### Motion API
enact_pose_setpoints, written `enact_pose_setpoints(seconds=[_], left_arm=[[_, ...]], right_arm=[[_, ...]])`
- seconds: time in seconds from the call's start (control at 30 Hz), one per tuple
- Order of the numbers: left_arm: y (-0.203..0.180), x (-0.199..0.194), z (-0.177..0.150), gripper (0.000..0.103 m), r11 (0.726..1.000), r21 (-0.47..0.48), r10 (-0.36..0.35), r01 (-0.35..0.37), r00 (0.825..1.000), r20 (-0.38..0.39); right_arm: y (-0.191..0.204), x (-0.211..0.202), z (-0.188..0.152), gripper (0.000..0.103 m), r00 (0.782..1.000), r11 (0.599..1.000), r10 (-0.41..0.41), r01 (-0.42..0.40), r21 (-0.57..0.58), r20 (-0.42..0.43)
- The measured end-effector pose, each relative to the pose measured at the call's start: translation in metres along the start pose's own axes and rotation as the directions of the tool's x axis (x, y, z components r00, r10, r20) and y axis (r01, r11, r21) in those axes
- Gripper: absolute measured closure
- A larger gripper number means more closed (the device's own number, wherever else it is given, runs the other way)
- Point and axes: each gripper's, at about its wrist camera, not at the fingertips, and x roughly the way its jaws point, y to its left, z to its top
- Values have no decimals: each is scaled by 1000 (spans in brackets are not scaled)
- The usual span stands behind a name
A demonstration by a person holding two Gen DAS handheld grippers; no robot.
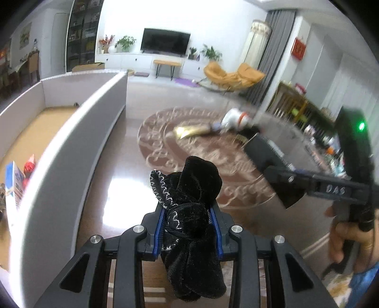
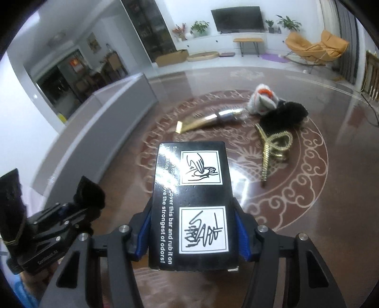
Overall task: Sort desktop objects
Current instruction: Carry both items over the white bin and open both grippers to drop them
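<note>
A living room lies behind: television, orange chair, plants. The glossy brown worktop (image 2: 308, 208) carries a scroll pattern, with a grey-walled bin (image 1: 71, 132) along its left. The left gripper (image 1: 188, 227) has its jaws nearly closed on a black pouch (image 1: 189, 213); the right gripper (image 2: 193, 229) clamps a black box (image 2: 193, 203). Both look lifted clear. Carry each over the bin wall before letting go, low enough not to bounce. A gold tube (image 2: 201, 122), gold clip (image 2: 272, 151) and plush toy (image 2: 263, 99) remain.

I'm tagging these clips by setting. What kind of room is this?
Most likely a home living room: a wall-mounted TV over a low white cabinet, an orange lounge chair, and potted plants beside the screen.
</note>
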Motion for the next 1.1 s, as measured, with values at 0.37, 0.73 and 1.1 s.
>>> enact_pose_setpoints(seconds=[0.37,0.73,1.1], left_arm=[[72,-109,48,70,993,-114,2,14,990,139],[222,-147,36,70,923,-281,287,-263,957,49],[272,-85,23,64,890,-287,319,-354,934,-162]], right_arm=[[81,-25,44,44,980,981,194,-193,-37,42],[276,19,85,44,913,878,405,-401,-261,-42],[346,145,80,42,984,887,141,-174,-428,-107]])
